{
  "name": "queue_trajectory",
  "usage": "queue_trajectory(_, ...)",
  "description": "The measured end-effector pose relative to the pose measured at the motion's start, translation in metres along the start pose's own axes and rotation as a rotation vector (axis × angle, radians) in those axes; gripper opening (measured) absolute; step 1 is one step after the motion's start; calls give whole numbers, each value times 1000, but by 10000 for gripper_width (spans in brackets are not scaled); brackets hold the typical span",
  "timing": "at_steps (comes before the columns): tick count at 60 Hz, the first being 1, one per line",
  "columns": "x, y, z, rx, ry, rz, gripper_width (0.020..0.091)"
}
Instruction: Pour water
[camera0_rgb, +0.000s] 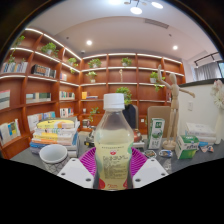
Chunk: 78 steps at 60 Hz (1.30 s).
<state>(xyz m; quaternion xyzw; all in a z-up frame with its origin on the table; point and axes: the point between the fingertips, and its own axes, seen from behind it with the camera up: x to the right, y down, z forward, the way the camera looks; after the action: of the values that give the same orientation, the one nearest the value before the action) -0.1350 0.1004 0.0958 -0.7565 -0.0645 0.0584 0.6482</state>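
I see one clear plastic bottle (113, 140) with a white cap, standing up between my gripper (112, 168) fingers. Both pink pads (88, 162) press on its smooth round sides, so I am gripping it. One round paper cup (53, 157) sits nearby on the table (30, 162). Wooden shelves (50, 85) hold books and plants.
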Motion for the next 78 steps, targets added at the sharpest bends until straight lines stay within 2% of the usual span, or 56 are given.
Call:
queue_trajectory(6,0,0,-4,7,9,1,386)
queue_trajectory(14,3,-1,-3,12,25,19,484)
queue_trajectory(18,2,2,-5,-12,26,14,520)
queue_trajectory(29,-1,13,-36,-69,35,79,876)
queue_trajectory(32,1,14,-51,-71,61,97,843)
queue_trajectory(47,-6,-4,-146,-14,148,120,856)
queue_trajectory(55,-2,-2,-177,-37,196,71,855)
queue_trajectory(67,5,-7,-200,2,218,42,856)
queue_trajectory(78,6,2,-208,-6,206,57,855)
